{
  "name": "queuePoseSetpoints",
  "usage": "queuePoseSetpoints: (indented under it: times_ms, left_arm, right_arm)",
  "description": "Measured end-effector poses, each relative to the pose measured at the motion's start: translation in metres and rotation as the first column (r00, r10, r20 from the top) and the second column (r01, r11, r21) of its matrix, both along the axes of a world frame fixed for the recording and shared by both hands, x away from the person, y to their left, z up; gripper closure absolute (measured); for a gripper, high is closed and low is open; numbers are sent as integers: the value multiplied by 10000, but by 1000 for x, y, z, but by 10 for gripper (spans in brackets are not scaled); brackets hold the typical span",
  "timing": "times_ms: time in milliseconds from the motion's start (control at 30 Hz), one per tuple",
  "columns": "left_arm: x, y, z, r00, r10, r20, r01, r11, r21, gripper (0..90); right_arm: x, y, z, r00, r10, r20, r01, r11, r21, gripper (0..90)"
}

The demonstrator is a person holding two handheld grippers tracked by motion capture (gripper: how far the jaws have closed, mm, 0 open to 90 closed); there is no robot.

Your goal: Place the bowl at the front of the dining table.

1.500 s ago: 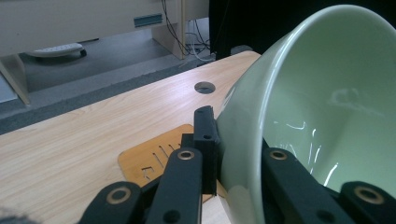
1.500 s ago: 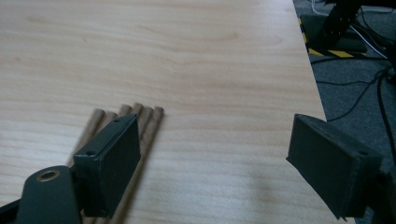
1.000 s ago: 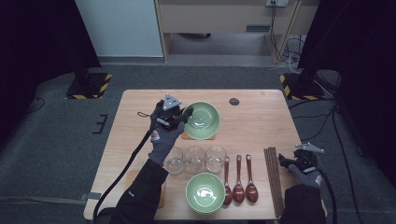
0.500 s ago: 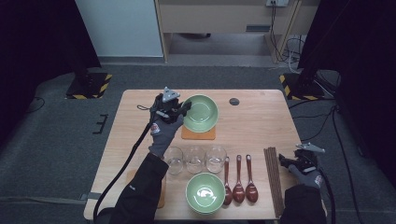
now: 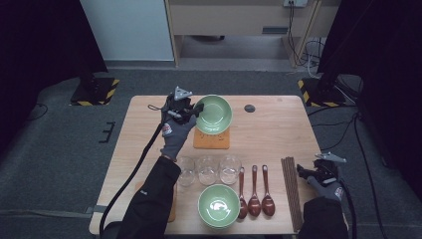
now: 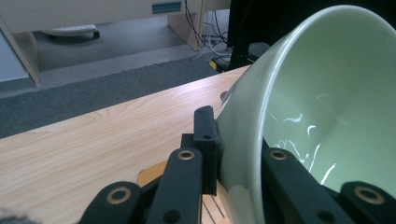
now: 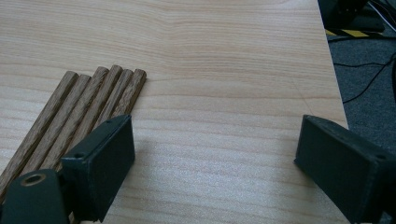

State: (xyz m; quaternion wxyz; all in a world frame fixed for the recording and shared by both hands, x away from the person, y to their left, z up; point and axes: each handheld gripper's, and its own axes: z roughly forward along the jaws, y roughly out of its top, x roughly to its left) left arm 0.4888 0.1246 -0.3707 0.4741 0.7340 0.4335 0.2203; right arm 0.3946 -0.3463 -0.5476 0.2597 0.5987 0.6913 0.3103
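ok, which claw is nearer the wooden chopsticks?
Right. The right claw sits open just beside the wooden chopsticks; the left claw is across the table, clamped on the green bowl.

I am working at a pale wooden table that is standing on grey carpet, which is spreading out on every side. Beyond the far edge, a light wooden desk is sitting against the back, with a pale panel standing to its left. Black curtains are hanging dark down both sides of the room. Two stand bases with yellow and black hazard stripes are resting on the carpet near the table's far corners. Cables are trailing down from the desk on the right. Even light is falling from above, brightening the table while the edges are staying dim.
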Motion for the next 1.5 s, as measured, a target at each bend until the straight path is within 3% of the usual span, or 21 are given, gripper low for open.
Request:
queuePoseSetpoints:
  times_ms: [600,1000,1500]
  left_arm:
    - [26,-12,0,9997,215,-86,-215,9997,77,822]
    - [45,-22,-16,9985,280,-473,-279,9996,23,822]
    - [63,-26,-48,9922,537,-1126,-497,9980,383,822]
  right_arm:
    - [0,0,0,10000,26,-14,-26,10000,4,110]
    - [0,0,0,10000,-1,-22,1,10000,-5,104]
    - [1,0,0,10000,0,-31,0,10000,-4,100]
